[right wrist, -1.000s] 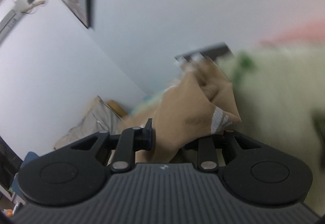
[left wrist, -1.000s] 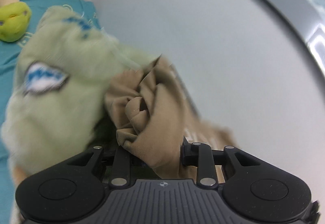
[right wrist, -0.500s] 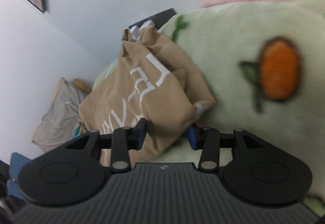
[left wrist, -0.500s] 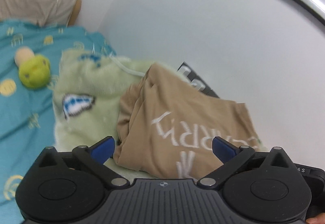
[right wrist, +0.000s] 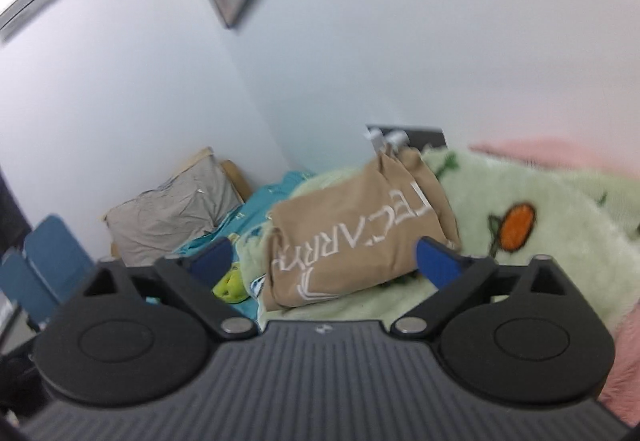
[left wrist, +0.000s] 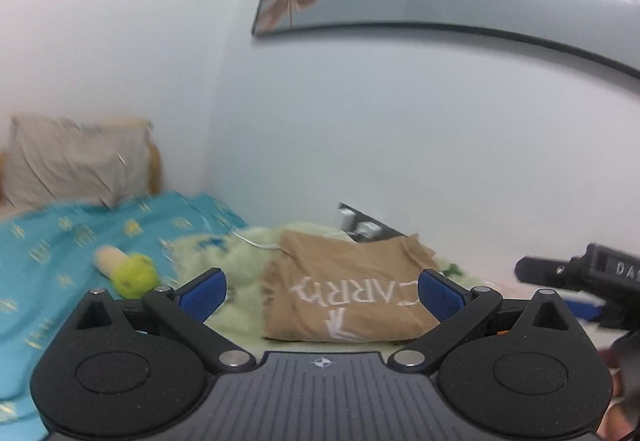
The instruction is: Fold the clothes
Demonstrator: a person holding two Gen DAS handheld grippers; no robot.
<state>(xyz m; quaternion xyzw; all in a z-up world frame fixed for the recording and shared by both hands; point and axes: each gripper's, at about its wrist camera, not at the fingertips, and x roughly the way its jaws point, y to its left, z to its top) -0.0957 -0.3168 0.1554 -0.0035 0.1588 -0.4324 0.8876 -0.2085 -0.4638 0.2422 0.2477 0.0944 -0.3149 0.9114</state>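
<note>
A tan T-shirt (left wrist: 352, 285) with white lettering lies folded in a compact bundle on a pale green fleece blanket (left wrist: 240, 261) on the bed, near the wall. It also shows in the right wrist view (right wrist: 356, 225), on the same blanket (right wrist: 560, 241). My left gripper (left wrist: 322, 291) is open and empty, pulled back from the shirt. My right gripper (right wrist: 324, 257) is open and empty, also back from the shirt. The right gripper's body shows at the right edge of the left wrist view (left wrist: 580, 273).
A teal bedsheet (left wrist: 60, 261) with a yellow-green plush toy (left wrist: 128, 273) lies to the left. A grey pillow (left wrist: 76, 161) leans at the headboard. A dark power strip (left wrist: 360, 227) sits against the wall behind the shirt. A pink blanket (right wrist: 540, 149) lies to the right.
Both grippers let go of the tan shirt and opened wide. They drew back and tilted up, leaving the folded shirt resting on the green blanket.
</note>
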